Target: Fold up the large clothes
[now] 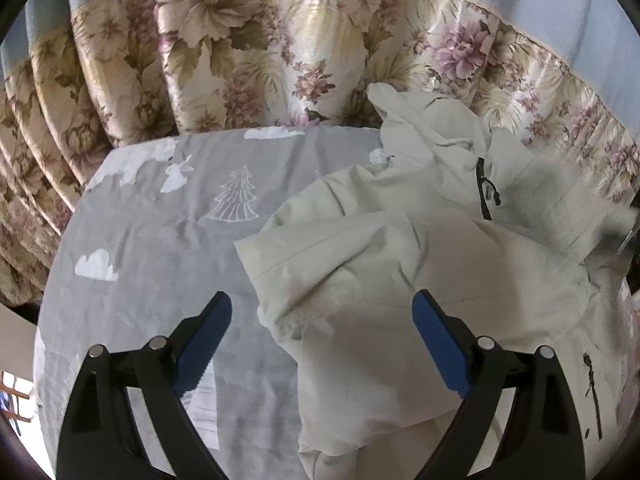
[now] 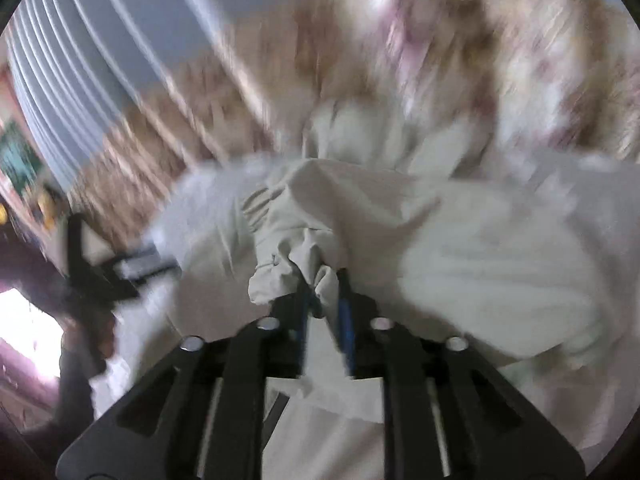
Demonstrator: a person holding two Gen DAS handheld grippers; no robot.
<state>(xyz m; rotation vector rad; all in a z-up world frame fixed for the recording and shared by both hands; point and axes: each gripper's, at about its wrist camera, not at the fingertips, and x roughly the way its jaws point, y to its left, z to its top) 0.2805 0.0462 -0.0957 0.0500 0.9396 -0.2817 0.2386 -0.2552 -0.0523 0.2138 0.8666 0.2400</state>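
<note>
Progress: early, by my reading; the pale grey-green lightweight jacket [image 1: 420, 248] lies in a crumpled heap with no tidy fold showing, so spreading, sleeve folds and body folds all look left to do.
Jacket position: on the right half of the grey bed sheet printed with white clouds, a rabbit and a pine tree [image 1: 160, 220], its far end just in front of the floral beige-and-mauve curtain [image 1: 260, 52].
Jacket look: thin, matte, deeply creased fabric; a black zip with a cord pull [image 1: 486, 190] on its upper part, another dark zip pull near its right edge.
Left tool [image 1: 322, 342]: blue-padded fingers spread wide, gripping nothing, hovering over the jacket's near-left edge and the bare sheet beside it.
Right tool [image 2: 324, 304]: fingers pinched nearly together on a bunched wad of the jacket [image 2: 400, 240], which drapes away from it; this view is motion-blurred, so which part it has I cannot tell.
</note>
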